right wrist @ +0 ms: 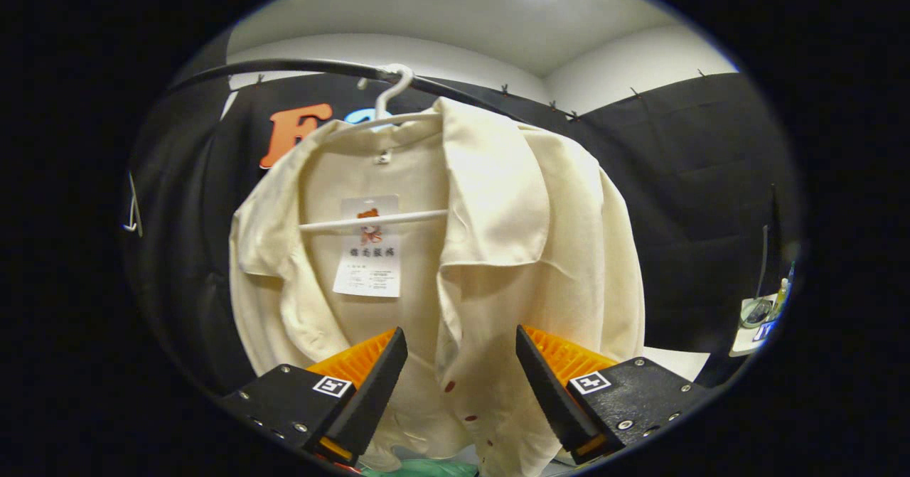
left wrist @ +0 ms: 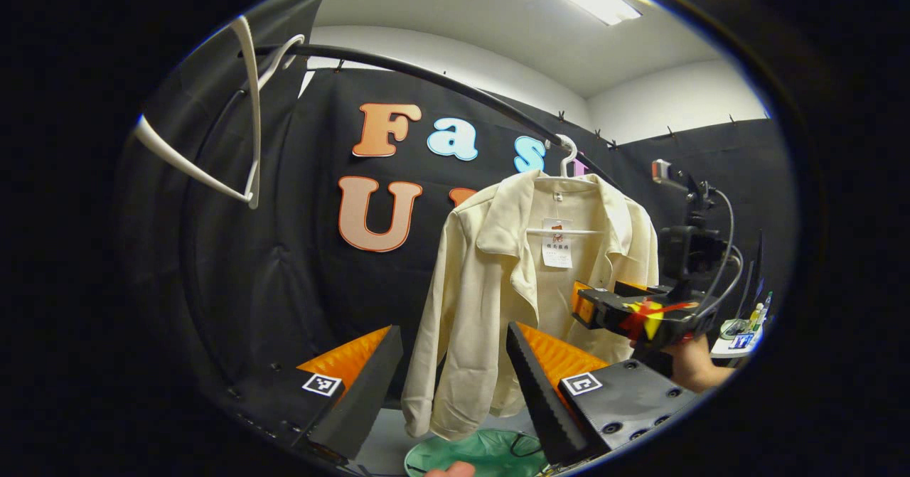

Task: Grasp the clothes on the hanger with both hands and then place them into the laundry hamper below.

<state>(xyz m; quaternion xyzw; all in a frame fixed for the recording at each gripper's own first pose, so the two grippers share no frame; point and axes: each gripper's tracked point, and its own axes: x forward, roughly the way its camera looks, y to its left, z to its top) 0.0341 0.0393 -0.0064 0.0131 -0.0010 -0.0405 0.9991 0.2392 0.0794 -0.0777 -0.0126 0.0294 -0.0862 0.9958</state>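
Observation:
A cream jacket (left wrist: 498, 285) hangs open on a white hanger (left wrist: 566, 157) from a black rail (left wrist: 426, 79). Below it lies the green laundry hamper (left wrist: 476, 452). My left gripper (left wrist: 455, 352) is open, a short way in front of the jacket's left sleeve. In the same view the right gripper (left wrist: 579, 306), held by a hand (left wrist: 693, 363), reaches toward the jacket's right front. In the right gripper view the jacket (right wrist: 498, 249) is close, its paper tag (right wrist: 370, 249) under the hanger bar. My right gripper (right wrist: 461, 363) is open with the jacket's front edge hanging between its fingers, apart from them.
An empty white hanger (left wrist: 242, 121) hangs at the rail's left end. A camera on a stand (left wrist: 686, 242) rises at the right. A small white table (left wrist: 739, 338) with bottles sits at the far right. The green hamper's edge (right wrist: 419, 468) shows under the jacket.

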